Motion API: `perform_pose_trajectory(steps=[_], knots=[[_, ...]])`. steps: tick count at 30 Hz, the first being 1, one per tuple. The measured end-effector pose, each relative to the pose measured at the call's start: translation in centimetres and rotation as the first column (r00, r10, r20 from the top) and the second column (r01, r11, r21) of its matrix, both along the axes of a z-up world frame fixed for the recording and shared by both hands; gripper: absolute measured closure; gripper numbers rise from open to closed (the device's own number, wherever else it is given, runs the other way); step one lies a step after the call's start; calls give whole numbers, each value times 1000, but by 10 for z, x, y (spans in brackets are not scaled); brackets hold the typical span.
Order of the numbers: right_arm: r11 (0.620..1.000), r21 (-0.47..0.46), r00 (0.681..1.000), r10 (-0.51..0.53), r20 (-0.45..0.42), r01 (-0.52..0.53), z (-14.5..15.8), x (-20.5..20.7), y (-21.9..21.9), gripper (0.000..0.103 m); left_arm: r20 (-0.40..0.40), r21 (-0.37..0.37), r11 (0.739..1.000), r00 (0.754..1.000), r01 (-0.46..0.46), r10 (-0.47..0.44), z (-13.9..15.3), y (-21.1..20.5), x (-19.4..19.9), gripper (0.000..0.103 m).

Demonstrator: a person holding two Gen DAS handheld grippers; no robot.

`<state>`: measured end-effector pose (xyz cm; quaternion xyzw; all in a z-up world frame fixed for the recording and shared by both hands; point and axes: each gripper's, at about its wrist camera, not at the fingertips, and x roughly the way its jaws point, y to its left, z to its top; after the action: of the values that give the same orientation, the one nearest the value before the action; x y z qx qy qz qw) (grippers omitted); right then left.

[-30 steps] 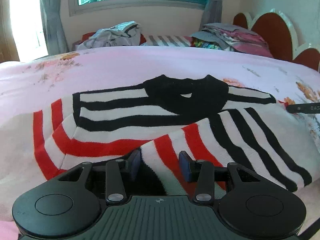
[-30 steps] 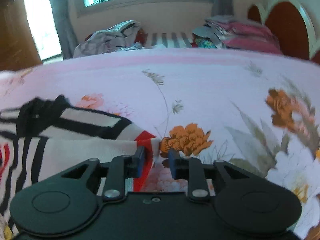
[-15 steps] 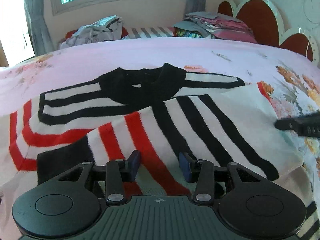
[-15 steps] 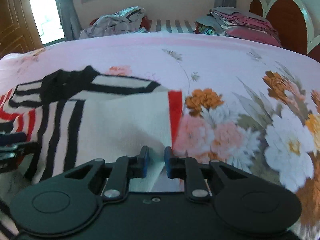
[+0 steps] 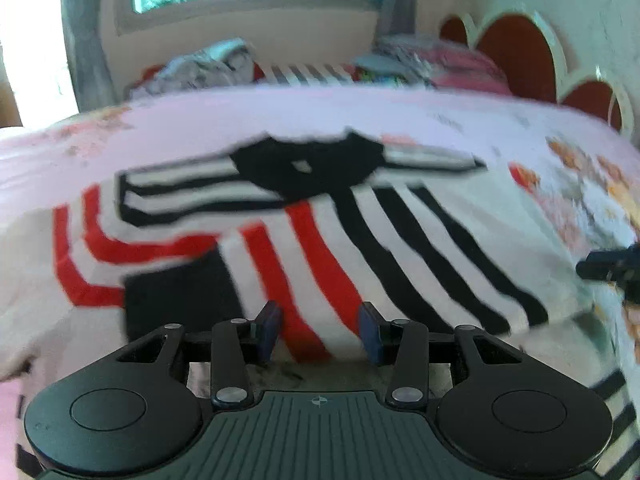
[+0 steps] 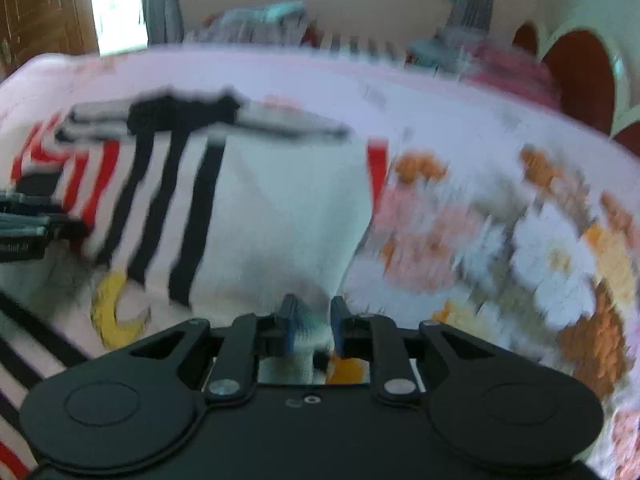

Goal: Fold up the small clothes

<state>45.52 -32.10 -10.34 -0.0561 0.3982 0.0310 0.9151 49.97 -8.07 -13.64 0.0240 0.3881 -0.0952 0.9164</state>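
Behind the striped sweater (image 5: 320,240): clothes piles (image 5: 208,64); headboard (image 5: 520,52) right.

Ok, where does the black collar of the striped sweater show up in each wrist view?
Left wrist: the black collar sits upper centre, above the red and black stripes, straight ahead of the left tool.
Right wrist: the collar is blurred, upper left, far from the right tool, whose fingers pinch white fabric.
Shared landmark: the red scalloped headboard, at right in both.

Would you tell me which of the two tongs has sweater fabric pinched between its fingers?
The right tongs: white fabric of the striped sweater sits between them, while the left tongs gape open.
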Motion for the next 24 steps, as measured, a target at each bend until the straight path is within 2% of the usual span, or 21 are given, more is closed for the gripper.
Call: perform_pose_trajectory(steps=[2,6,11,13,15,17,20,24], knots=[[999,46,999,12,41,-14,10,14,6,82,35,8,999,998,-49,49,4,15,4,60],[990,90,992,107,72,-113,2,65,36,82,18,-1,992,991,-129,129,-1,45,19,60],[964,175,980,200,7,-198,-26,115,75,82,-19,-9,985,985,-173,173,-16,67,35,60],[961,153,972,234,-14,-230,-38,123,88,83,-15,-11,985,985,-172,172,-19,69,37,60],[976,106,981,195,-17,-192,-49,129,89,84,-9,-5,984,984,-179,179,-17,66,38,60],[978,135,987,161,-23,-157,-47,133,86,85,8,6,984,984,-177,177,-14,64,39,60],[981,55,983,185,-20,-184,-44,128,99,83,-13,10,984,984,-180,180,-18,65,43,60],[985,72,988,155,12,-155,-33,121,90,82,11,14,984,984,-177,177,-13,63,43,60]])
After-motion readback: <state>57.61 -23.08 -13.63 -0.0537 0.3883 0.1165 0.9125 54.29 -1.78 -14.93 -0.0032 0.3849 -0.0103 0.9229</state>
